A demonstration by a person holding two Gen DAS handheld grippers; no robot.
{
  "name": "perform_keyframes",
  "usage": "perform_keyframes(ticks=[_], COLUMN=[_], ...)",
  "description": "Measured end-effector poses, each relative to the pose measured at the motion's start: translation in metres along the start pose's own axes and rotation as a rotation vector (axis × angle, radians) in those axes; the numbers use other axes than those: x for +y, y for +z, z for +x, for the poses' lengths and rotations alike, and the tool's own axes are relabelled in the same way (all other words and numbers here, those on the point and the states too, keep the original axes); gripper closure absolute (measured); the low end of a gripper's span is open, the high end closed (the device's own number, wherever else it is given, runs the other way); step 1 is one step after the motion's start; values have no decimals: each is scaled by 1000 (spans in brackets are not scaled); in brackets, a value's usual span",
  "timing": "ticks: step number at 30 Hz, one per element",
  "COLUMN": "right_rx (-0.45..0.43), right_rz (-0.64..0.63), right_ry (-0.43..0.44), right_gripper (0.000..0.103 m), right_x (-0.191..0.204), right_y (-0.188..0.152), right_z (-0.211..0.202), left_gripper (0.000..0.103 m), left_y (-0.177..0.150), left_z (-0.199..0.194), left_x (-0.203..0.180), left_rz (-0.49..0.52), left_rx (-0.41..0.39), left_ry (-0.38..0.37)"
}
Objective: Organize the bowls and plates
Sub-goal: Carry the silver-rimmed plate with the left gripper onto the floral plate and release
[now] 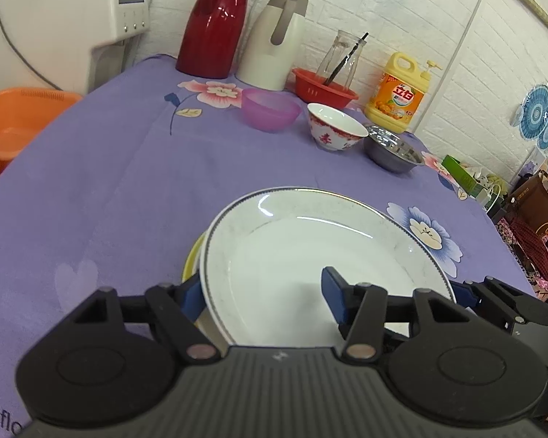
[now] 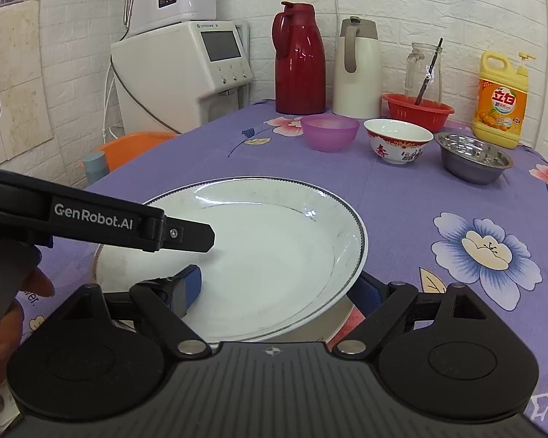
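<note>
A large white plate (image 1: 310, 255) with a dark dotted rim lies on top of other plates; a yellow-rimmed one (image 1: 190, 262) peeks out beneath. My left gripper (image 1: 263, 292) straddles the white plate's left rim, one blue pad outside and one over the plate's well, jaws apart. My right gripper (image 2: 274, 288) straddles the same plate (image 2: 266, 241) at its right rim, jaws apart. Whether either pad presses the rim I cannot tell. Further back stand a purple bowl (image 1: 270, 109), a red-patterned china bowl (image 1: 334, 127) and a steel bowl (image 1: 392, 149).
A purple flowered cloth (image 1: 109, 182) covers the table. At the back stand a red thermos (image 1: 215, 22), a white jug (image 1: 274, 40), a red basket (image 1: 323, 85) with a glass jar, a yellow detergent bottle (image 1: 398, 95) and a water dispenser (image 1: 65, 18). An orange basin (image 1: 14, 120) sits left.
</note>
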State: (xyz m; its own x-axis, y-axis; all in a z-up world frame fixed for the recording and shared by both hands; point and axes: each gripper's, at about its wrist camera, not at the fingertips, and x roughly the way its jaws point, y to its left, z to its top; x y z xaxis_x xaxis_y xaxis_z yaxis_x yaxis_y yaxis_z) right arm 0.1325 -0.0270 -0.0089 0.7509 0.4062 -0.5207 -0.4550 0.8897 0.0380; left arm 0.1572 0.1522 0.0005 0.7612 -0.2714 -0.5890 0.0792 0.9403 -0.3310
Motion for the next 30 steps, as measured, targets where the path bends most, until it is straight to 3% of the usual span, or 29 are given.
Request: perform_keyframes(ticks=[14,20,24,26,30], right_rx=[35,33,-37,-65,-85], right_rz=[42,47,57,66,83], right_ry=[15,18,-14,-22,-38], right_gripper=[0,0,0,0,0], right_x=[-10,-10,-17,-21,-29], right_y=[-1,-2,1,3,2], right_z=[3,1,-10,-17,-22], left_gripper=[34,31,30,30,29], left_y=[1,4,8,10,16], left_z=[5,-1,-12,-17,-29], left_x=[-1,-4,-1,-2,-4], left_rz=[-32,-30,-40,-24,-11], left_rx=[39,30,0,-29,-83], left_ry=[-36,-11,0,41,28])
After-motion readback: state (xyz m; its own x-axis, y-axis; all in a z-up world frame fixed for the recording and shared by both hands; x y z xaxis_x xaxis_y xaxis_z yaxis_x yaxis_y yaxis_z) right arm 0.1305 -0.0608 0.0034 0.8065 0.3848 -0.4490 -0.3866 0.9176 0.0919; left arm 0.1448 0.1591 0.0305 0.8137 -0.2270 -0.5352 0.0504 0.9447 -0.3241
